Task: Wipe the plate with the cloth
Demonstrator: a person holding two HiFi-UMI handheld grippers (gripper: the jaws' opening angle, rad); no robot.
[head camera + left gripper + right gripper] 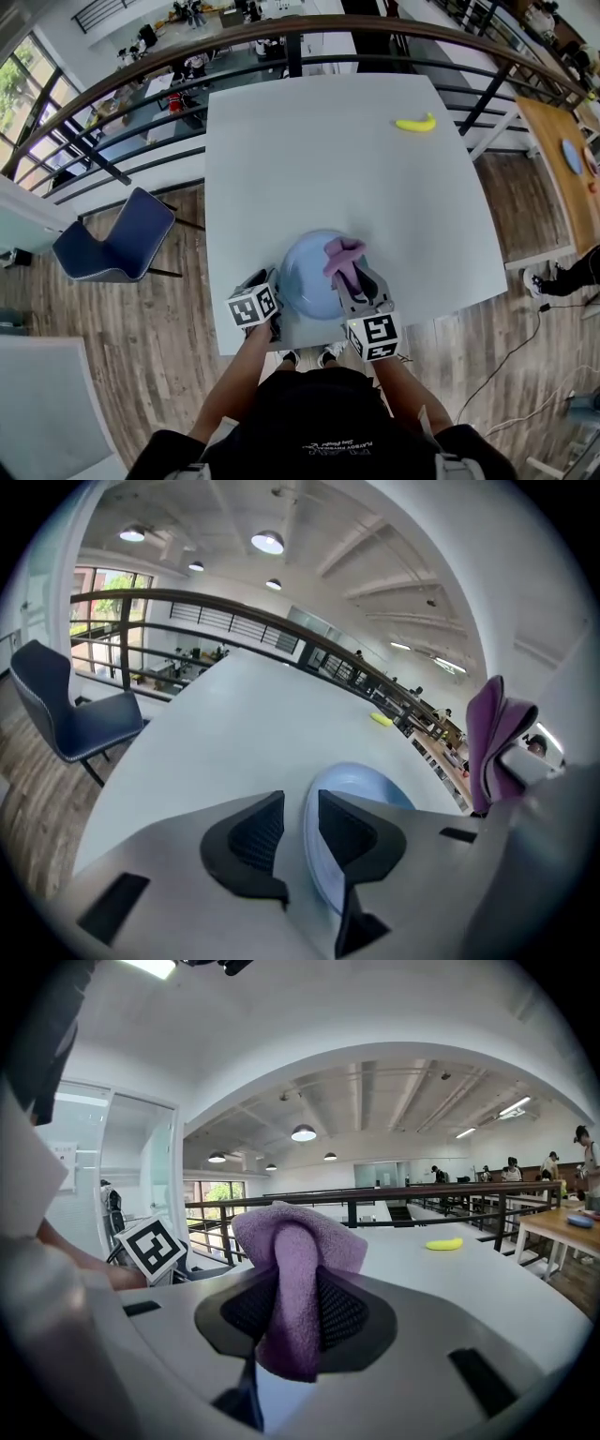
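A light blue plate [302, 279] sits on the white table [319, 159] near its front edge. My left gripper [273, 285] is at the plate's left rim. In the left gripper view its jaws stand apart [302, 832], the plate's rim [323, 855] lies in the gap next to the right pad, and bare table shows beside the left pad. My right gripper [350, 277] hangs over the plate's right side, shut on a purple cloth [342, 253]. The cloth [295, 1241] is bunched between the pads [352, 1316] and droops below them. It also shows at the right as a purple fold [492, 733].
A yellow banana [415, 123] lies at the table's far right. A blue chair [117, 239] stands left of the table. A curved railing [141, 70] runs behind the far edge. A wooden table [562, 159] stands at the right.
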